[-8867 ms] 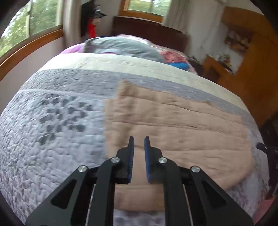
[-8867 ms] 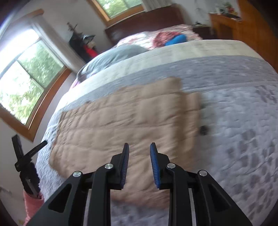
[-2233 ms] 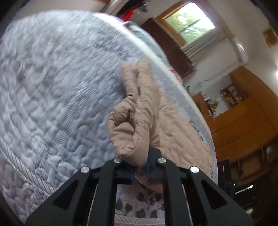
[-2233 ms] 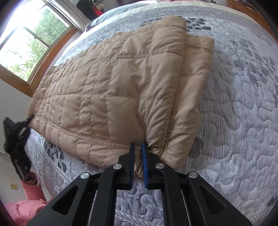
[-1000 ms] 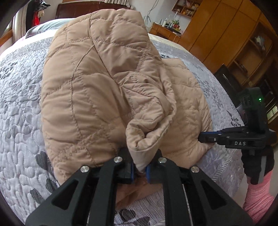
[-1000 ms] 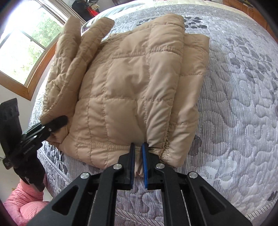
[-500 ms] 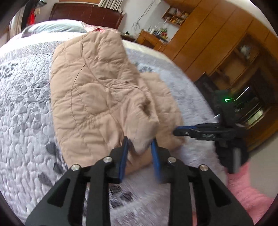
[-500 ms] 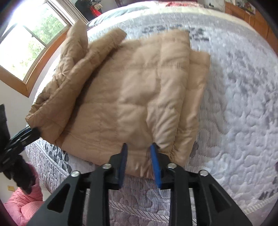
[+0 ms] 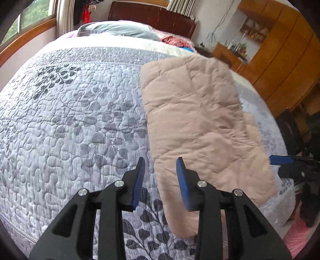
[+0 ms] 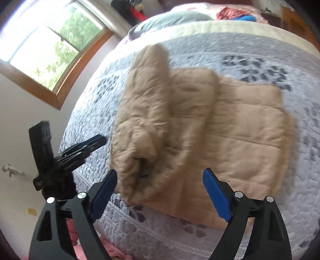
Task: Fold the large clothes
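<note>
A tan quilted jacket lies folded on the grey patterned quilt near the bed's front edge. In the right wrist view one part of the jacket is laid over the rest as a thick roll on its left side. My left gripper hovers open above the jacket's left edge, with nothing between its pads. My right gripper is above the jacket's near edge. Its jaws are opening wide and touch no cloth. Each gripper shows at the side of the other's view, the left gripper and the right gripper.
A grey pillow and a dark headboard are at the far end of the bed. Wooden cabinets stand to the right and a window to the left. A pink sleeve shows at the bed's near corner.
Both grippers have let go of the jacket and drawn up and back from it. The lifted part now rests on top of the jacket. The right jaws have spread wide.
</note>
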`<state>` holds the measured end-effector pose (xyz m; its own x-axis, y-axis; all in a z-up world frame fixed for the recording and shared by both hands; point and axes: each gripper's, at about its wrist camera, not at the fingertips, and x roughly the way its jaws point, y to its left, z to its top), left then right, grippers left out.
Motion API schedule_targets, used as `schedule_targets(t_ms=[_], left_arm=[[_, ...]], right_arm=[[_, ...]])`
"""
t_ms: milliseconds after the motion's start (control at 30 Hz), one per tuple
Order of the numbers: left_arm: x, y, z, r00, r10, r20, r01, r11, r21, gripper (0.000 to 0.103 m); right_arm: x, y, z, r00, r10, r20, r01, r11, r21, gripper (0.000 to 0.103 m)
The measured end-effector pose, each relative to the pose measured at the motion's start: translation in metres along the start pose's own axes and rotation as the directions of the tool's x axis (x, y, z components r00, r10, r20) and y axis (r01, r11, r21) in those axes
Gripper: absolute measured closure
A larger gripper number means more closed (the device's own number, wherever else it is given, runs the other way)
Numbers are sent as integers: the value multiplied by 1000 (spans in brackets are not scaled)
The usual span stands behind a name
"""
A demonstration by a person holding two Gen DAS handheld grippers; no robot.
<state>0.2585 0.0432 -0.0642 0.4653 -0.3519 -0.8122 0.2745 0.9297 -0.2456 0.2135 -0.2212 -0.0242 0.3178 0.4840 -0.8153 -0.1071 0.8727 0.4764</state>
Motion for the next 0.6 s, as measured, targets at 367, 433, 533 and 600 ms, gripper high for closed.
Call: schedule_targets(t_ms=[367,433,533,600], left_arm=[[15,5,0,1000,-3,9,3,1000,11,69],[15,6,1,1000,-5,11,5,1000,5,69],[10,7,1,1000,-3,21,3,1000,-2,71],[5,8,2,999,-10,31,10,1000,-11,71]], right_arm=[[52,-6,20,993,16,-116,-5,995,100,28],[56,-7,23,993,5,-115,6,995,96,52],[54,-3,25,995,-1,-99,6,999,53,75],[44,8,23,998,-28,-63,26,999,-27,81]])
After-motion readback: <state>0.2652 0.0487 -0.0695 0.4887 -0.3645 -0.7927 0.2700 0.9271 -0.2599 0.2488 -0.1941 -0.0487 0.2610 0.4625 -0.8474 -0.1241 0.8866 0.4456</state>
